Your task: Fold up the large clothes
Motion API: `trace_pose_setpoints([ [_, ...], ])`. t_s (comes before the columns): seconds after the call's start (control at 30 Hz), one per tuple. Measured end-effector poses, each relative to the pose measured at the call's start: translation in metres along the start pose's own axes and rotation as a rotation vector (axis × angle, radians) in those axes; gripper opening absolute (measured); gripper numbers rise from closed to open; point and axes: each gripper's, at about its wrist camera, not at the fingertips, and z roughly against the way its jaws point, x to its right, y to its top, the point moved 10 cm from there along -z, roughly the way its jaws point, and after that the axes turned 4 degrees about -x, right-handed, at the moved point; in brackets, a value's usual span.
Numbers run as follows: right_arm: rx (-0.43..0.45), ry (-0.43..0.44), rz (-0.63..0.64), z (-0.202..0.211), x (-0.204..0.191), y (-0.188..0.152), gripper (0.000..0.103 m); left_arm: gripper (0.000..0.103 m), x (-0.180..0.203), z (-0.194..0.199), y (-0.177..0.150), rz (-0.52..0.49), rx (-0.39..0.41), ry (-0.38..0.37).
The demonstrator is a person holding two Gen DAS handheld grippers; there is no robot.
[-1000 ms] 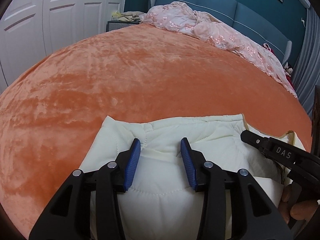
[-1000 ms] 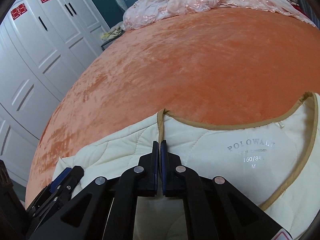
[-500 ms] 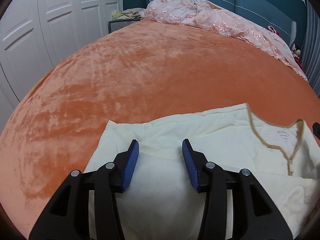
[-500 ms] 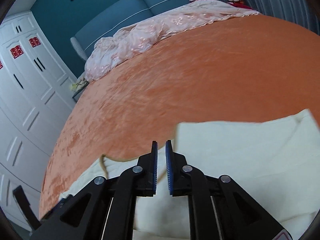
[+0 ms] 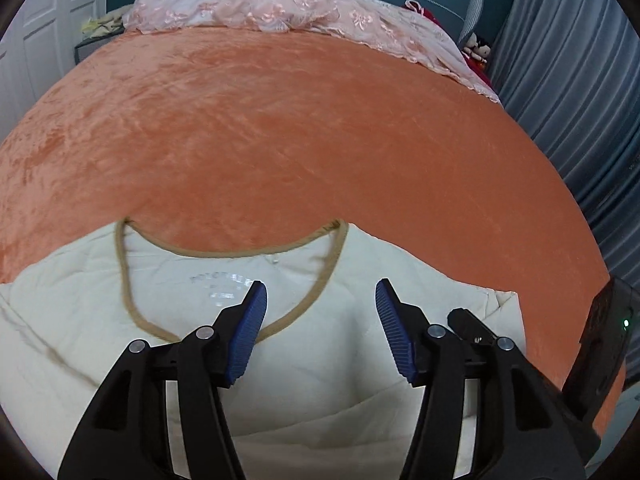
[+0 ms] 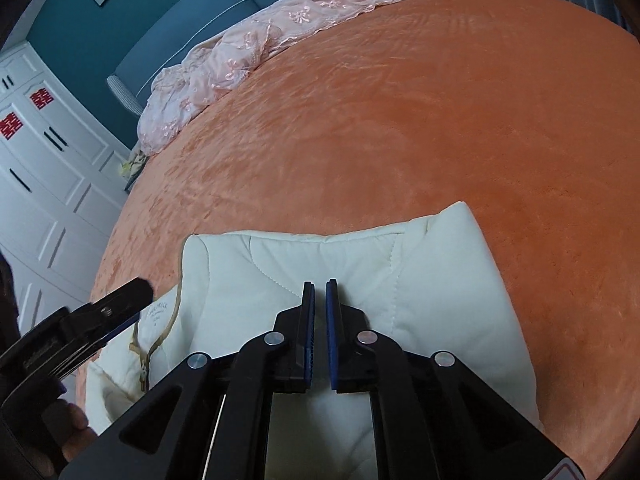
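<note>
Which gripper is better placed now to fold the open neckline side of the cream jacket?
Probably left. The left gripper is open, directly over the cream jacket beside its tan-trimmed neckline. The right gripper, nearly closed, is over the folded side.

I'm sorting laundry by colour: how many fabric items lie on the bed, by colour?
Cream: 1, the quilted cream jacket with tan neck trim.
Pink: 1, the crumpled pink lace cover at the headboard.
Orange: 1, the orange velvet bedspread under both.
Total: 3.
</note>
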Motion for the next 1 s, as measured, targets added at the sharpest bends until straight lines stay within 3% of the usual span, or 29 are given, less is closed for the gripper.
trace_pose_setpoints([
  [0.07, 0.002, 0.012, -0.001, -0.004, 0.001, -0.002, 0.003, 0.054, 0.001, -0.019, -0.006, -0.014, -0.034, 0.028],
  [0.17, -0.002, 0.017, 0.004, -0.008, 0.002, -0.003, 0.0, 0.053, -0.006, -0.045, -0.023, -0.058, -0.062, 0.143],
  [0.4, 0.042, -0.035, 0.035, -0.011, 0.001, -0.005, 0.0, 0.053, -0.01, -0.047, -0.026, -0.051, 0.046, 0.161],
  [0.67, 0.051, -0.061, 0.035, -0.014, 0.003, -0.002, 0.0, 0.053, -0.011, -0.048, -0.022, -0.056, 0.052, 0.19],
  [0.77, 0.107, -0.115, -0.019, 0.006, 0.013, 0.009, 0.0, 0.052, -0.02, -0.026, -0.014, -0.039, 0.059, 0.287],
  [0.8, 0.162, -0.163, -0.049, 0.023, 0.019, 0.015, 0.002, 0.051, -0.026, -0.011, -0.008, -0.022, 0.087, 0.292],
  [0.83, 0.21, -0.165, -0.057, 0.04, 0.018, 0.021, 0.014, 0.051, -0.033, 0.008, -0.001, -0.008, 0.12, 0.253],
  [0.87, 0.236, -0.159, -0.04, 0.053, 0.012, 0.024, 0.013, 0.051, -0.04, 0.024, 0.005, -0.004, 0.147, 0.222],
  [0.93, 0.213, -0.119, 0.055, 0.059, -0.017, 0.021, 0.013, 0.052, -0.063, 0.046, 0.013, -0.033, 0.156, 0.241],
  [1.0, 0.131, -0.069, 0.181, 0.046, -0.06, 0.007, 0.013, 0.051, -0.089, 0.046, 0.011, -0.043, 0.093, 0.261],
])
